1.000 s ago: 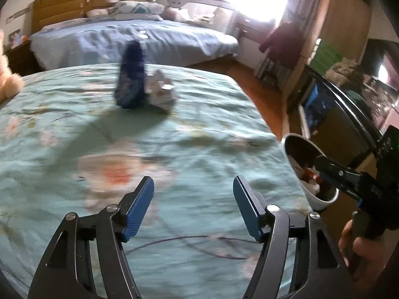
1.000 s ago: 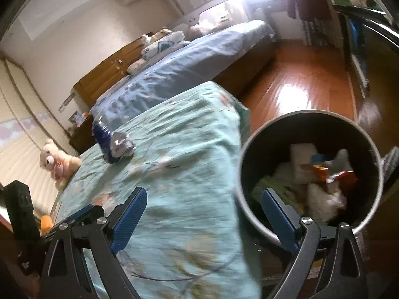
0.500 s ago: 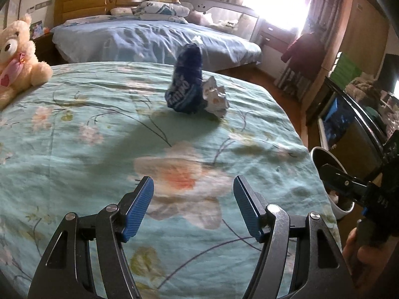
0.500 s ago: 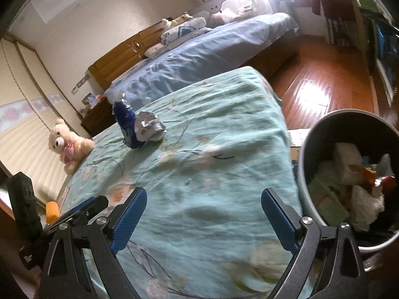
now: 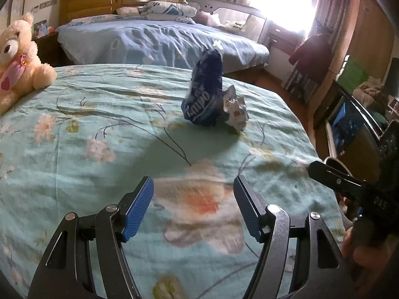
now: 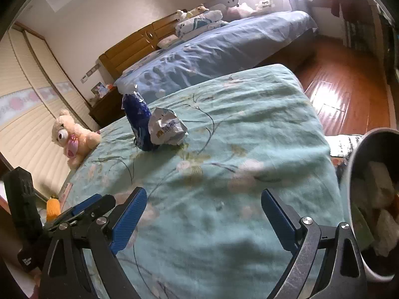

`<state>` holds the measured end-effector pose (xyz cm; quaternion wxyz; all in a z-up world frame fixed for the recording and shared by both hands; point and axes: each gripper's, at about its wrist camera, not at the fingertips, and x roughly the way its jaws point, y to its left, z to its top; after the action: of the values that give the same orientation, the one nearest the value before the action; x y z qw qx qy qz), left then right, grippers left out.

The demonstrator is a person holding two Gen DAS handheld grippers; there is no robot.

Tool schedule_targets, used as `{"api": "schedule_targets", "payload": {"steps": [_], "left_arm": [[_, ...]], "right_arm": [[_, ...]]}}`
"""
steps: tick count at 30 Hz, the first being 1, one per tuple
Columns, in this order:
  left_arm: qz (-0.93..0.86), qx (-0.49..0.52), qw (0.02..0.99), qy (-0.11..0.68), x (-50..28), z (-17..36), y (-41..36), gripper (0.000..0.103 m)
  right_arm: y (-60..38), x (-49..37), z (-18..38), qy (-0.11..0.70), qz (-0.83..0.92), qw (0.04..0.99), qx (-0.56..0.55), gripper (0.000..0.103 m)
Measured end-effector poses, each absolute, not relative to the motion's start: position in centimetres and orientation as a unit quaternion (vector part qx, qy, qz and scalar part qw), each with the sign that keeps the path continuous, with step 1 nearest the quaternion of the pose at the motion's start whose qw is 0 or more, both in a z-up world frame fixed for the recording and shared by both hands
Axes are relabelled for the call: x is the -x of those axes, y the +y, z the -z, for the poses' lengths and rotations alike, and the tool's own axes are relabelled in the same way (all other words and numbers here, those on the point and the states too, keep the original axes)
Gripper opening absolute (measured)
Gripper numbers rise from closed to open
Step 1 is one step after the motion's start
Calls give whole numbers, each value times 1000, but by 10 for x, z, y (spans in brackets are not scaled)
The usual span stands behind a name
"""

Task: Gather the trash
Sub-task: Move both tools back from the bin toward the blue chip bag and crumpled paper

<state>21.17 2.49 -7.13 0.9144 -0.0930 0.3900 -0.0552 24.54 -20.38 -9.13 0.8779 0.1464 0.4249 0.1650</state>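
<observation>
A dark blue snack wrapper (image 5: 204, 92) stands crumpled on the teal floral bedspread (image 5: 99, 129), with a crumpled silver-white wrapper (image 5: 235, 108) touching its right side. Both also show in the right wrist view, the blue wrapper (image 6: 138, 122) and the silver wrapper (image 6: 167, 127). My left gripper (image 5: 194, 201) is open and empty, low over the bed, short of the wrappers. My right gripper (image 6: 202, 214) is open and empty over the bed's right part. A trash bin (image 6: 349, 174) with several scraps inside stands beside the bed at the right.
A cream teddy bear (image 5: 17, 57) sits at the bed's left edge. A second bed with blue sheets (image 5: 159, 42) stands behind. Wooden floor (image 6: 349, 79) lies to the right, with a dark cabinet (image 5: 354, 129) near the bin.
Both grippers have swung left, away from the bin and toward the wrappers, which now look nearer. The bin has slid to the right edge of both views. Both grippers stay open.
</observation>
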Motion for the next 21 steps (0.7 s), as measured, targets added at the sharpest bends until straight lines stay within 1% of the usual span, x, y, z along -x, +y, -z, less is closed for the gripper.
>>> {"api": "schedule_targets", "payload": {"steps": [4, 10, 12, 14, 21], "left_arm": [[53, 98, 913, 394, -226, 72, 31, 68], [51, 97, 913, 392, -249, 72, 36, 68], [50, 95, 913, 393, -258, 73, 37, 68], [53, 90, 914, 393, -266, 73, 37, 68], [73, 71, 912, 397, -295, 77, 34, 68]], "right_arm": [[-197, -262, 92, 423, -175, 878, -142, 92], [-183, -290, 96, 429, -192, 872, -138, 81], [-180, -300, 99, 430, -196, 869, -145, 73], [-178, -309, 103, 433, -201, 866, -151, 69], [-167, -338, 111, 441, -222, 854, -165, 61]]}}
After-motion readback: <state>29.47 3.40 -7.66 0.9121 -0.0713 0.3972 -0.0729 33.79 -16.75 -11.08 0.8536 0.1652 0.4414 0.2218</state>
